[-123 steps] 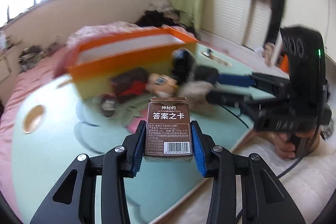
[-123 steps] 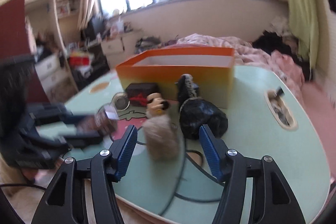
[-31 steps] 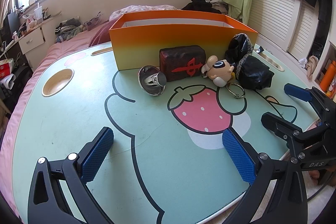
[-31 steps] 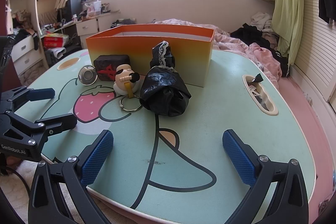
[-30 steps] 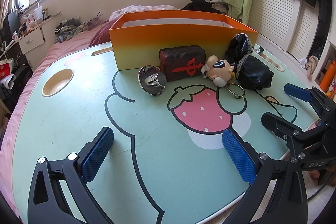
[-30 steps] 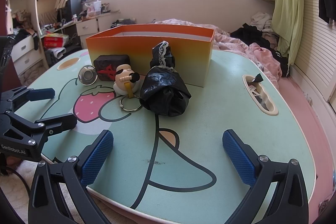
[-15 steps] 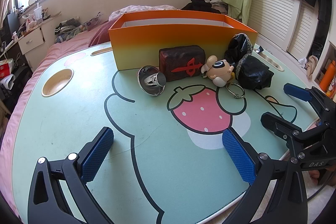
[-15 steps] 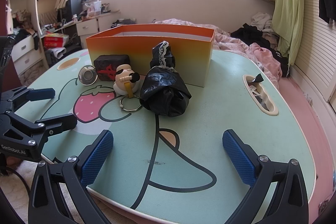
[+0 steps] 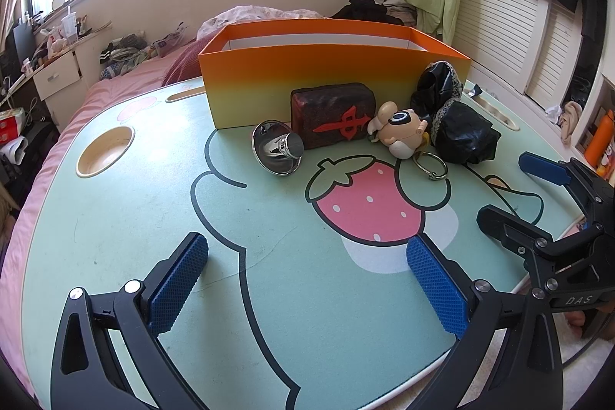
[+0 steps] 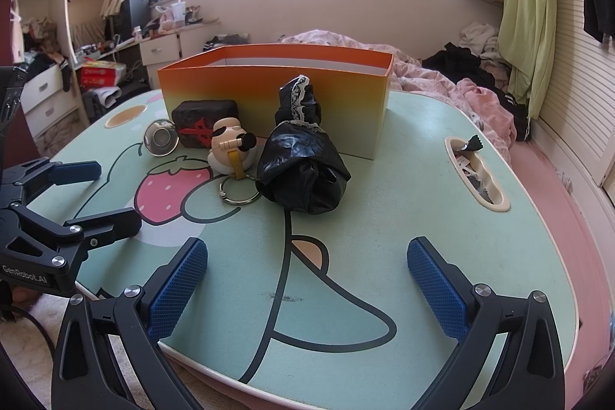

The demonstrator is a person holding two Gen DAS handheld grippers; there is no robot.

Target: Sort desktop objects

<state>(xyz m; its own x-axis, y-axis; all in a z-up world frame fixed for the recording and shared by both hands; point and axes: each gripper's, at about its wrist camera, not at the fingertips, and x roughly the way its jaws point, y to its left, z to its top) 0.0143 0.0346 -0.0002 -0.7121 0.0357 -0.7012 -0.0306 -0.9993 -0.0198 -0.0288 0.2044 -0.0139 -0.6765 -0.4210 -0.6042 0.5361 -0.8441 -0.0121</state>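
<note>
A: Where do the objects to be sorted lie?

B: On the mint table [image 9: 115, 225], in a row before the orange box [image 9: 334, 79]: metal funnel [image 9: 276, 148], dark mahjong-tile block [image 9: 333, 116], cartoon figure keychain [image 9: 401, 133] with its ring, and black bag [image 10: 303, 168] with lace trim, which leans on the box wall.

A: And the grippers?

B: Left gripper [image 9: 307, 275] and right gripper [image 10: 307, 275] both stand with fingers spread wide, empty, above the near table edge, well apart from the row.
</note>
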